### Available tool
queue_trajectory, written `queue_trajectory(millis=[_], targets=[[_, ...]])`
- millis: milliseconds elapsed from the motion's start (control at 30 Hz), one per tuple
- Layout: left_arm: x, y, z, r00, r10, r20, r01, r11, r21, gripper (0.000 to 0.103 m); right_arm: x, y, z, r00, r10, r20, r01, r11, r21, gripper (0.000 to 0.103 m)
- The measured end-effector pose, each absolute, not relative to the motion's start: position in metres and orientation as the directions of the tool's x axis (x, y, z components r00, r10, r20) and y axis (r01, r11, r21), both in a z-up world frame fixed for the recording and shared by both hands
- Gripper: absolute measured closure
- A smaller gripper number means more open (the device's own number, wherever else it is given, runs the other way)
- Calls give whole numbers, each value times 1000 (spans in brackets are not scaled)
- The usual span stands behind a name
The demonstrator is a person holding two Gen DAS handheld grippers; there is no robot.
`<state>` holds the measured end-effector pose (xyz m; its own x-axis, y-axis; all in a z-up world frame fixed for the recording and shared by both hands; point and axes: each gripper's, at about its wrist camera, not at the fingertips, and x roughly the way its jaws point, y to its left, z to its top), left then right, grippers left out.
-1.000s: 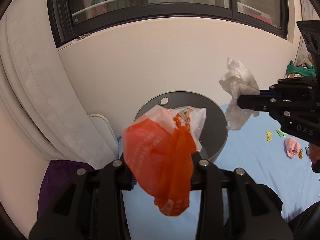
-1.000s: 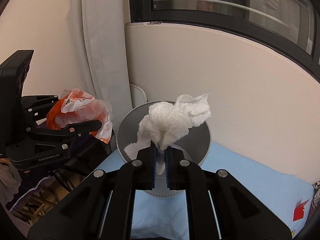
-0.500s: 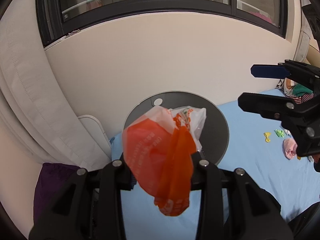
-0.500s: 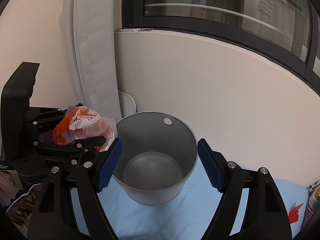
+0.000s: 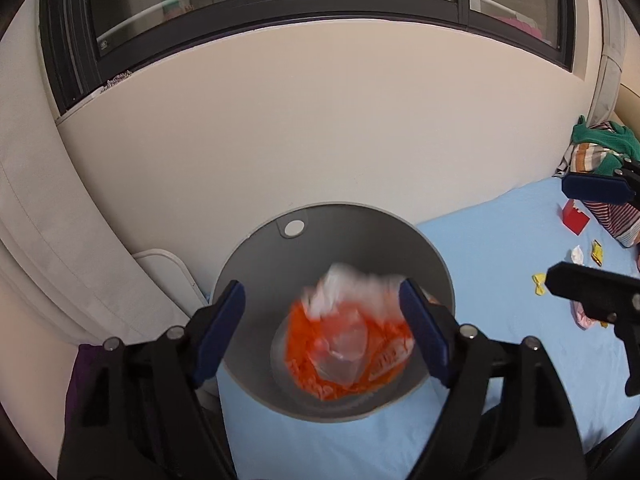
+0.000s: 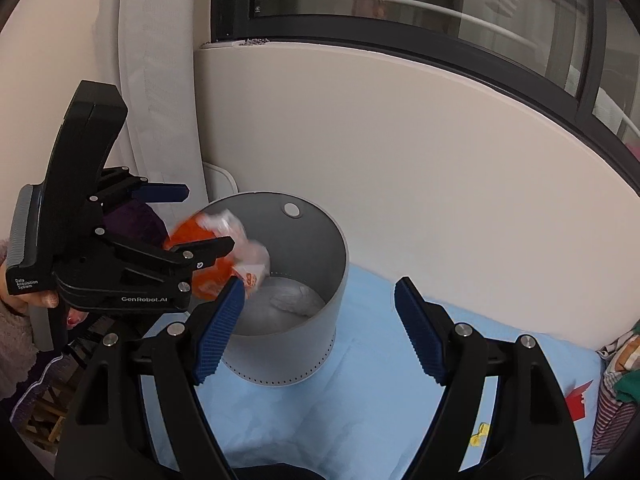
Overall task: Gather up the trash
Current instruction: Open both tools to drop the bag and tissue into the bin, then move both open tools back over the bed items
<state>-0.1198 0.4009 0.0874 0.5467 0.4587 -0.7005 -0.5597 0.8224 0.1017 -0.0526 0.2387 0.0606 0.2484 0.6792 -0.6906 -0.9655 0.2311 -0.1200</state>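
Observation:
A grey round bin stands on the blue sheet against the wall. My left gripper hangs over its mouth with its jaws opening. The orange and white plastic bag is blurred, loose below the pads and dropping into the bin. From the right wrist view the left gripper sits at the bin's left rim, with the bag just under it. A crumpled white tissue lies on the bin's floor. My right gripper is open and empty just in front of the bin, and shows at the right edge of the left wrist view.
Small scraps lie on the blue sheet to the right: a red carton piece, yellow wrappers and a pink scrap. A heap of clothes sits in the far right corner. A white curtain and purple cloth flank the bin's left.
The right gripper opened and the white tissue dropped into the bin. The left gripper moved over the bin, spread its jaws and let go of the orange bag, which is falling in.

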Motion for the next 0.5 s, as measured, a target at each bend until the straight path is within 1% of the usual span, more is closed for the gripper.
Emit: queue_trajectory(millis=[500], targets=[[-112, 388, 82, 528, 445, -723, -542, 832, 116, 24, -41, 235, 54, 259, 660, -705, -958, 268, -101, 29]])
